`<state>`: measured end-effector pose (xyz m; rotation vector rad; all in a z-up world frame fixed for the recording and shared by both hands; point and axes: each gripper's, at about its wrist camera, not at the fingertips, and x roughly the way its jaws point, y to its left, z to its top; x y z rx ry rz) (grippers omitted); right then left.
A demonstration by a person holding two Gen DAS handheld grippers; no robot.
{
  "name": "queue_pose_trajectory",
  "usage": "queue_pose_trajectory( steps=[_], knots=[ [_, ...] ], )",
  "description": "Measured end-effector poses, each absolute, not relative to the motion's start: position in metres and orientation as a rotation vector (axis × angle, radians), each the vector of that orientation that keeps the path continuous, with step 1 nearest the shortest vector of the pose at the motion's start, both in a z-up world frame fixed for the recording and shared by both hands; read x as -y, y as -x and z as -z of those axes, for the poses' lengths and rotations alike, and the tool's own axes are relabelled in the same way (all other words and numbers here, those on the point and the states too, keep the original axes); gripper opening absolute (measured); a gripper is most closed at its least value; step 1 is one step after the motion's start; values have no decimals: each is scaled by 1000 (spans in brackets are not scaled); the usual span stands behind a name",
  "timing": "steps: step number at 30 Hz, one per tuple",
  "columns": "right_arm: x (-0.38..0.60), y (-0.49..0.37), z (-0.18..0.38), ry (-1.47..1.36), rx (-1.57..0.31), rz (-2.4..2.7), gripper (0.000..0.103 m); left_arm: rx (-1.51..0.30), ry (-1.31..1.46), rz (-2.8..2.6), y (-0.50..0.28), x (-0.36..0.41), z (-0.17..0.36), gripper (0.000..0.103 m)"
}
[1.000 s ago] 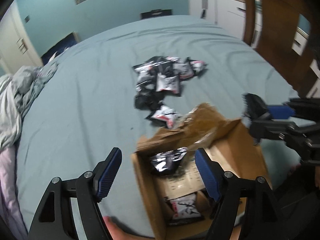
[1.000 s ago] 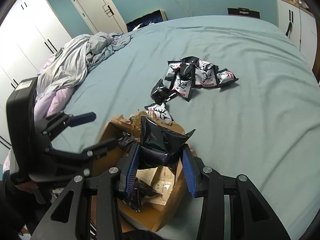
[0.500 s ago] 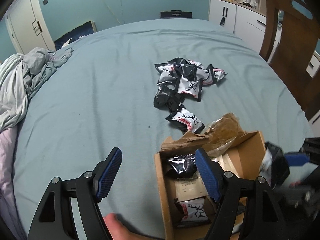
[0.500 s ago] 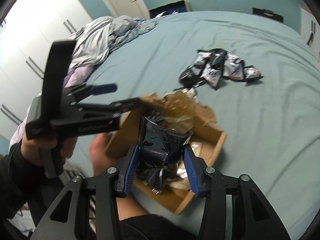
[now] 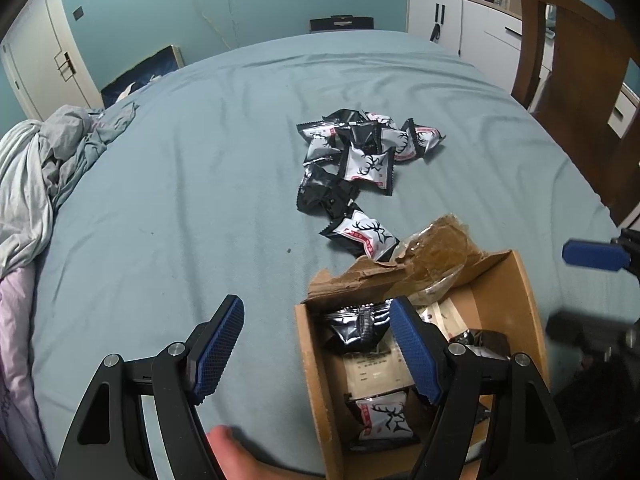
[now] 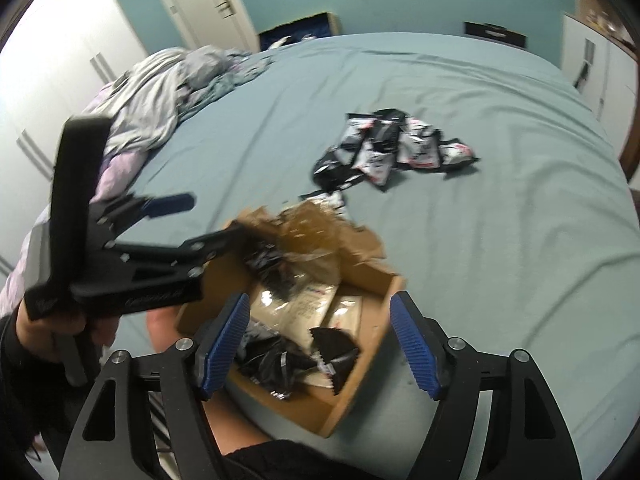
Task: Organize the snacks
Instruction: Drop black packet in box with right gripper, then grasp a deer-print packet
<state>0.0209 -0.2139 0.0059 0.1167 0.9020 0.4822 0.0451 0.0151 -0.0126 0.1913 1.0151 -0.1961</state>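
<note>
An open cardboard box (image 5: pixel 314 364) (image 6: pixel 382 320) sits on the teal bed at the near edge, with several snack packets inside. My right gripper (image 6: pixel 320 312) hovers over it with its jaws opening and nothing pressed between them. A black packet (image 6: pixel 334 346) lies loose in the box below. My left gripper (image 5: pixel 316 318) (image 6: pixel 208 220) stands open, its right finger over the box and the box's left wall between its fingers, untouched. A pile of black and white snack packets (image 5: pixel 362 152) (image 6: pixel 394 146) lies further out on the bed.
A torn flap with brown tape (image 5: pixel 432 248) sticks up at the box's far side. Rumpled bedding (image 5: pixel 44 168) is heaped at the left. A wooden chair (image 5: pixel 572 92) and white cupboards (image 5: pixel 460 24) stand at the right. Bare skin (image 5: pixel 228 448) shows by the box.
The right gripper's jaws spread apart and the black packet they held now lies in the box. The left gripper stayed open beside the box.
</note>
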Motion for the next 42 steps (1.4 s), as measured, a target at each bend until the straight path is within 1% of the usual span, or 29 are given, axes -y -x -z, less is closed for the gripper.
queue_pose_trajectory(
  steps=[7,14,17,22,26,29,35,42],
  knots=[
    [238,-35,-5,-196,-915,-364,72,-1029,-168,201,-47,-16,13,76],
    [256,-42,-29,-97,-884,-306,72,-1022,-144,174,-53,-23,12,76],
    [273,-57,-25,-177,-919,-286,72,-1037,-125,156,-59,-29,14,76],
    [281,-88,0,-344,-1043,-310,72,-1047,-82,138,-71,-39,16,76],
    [263,-115,16,-364,-1131,-371,72,-1054,-49,131,-84,-47,17,76],
    [246,-133,19,-310,-1144,-378,72,-1066,-25,121,-92,-52,21,76],
    [213,-170,28,-295,-1167,-496,72,-1105,-6,90,-107,-62,32,76],
    [141,-202,44,-132,-1234,-635,72,-1119,3,57,-122,-68,40,76]
  ],
)
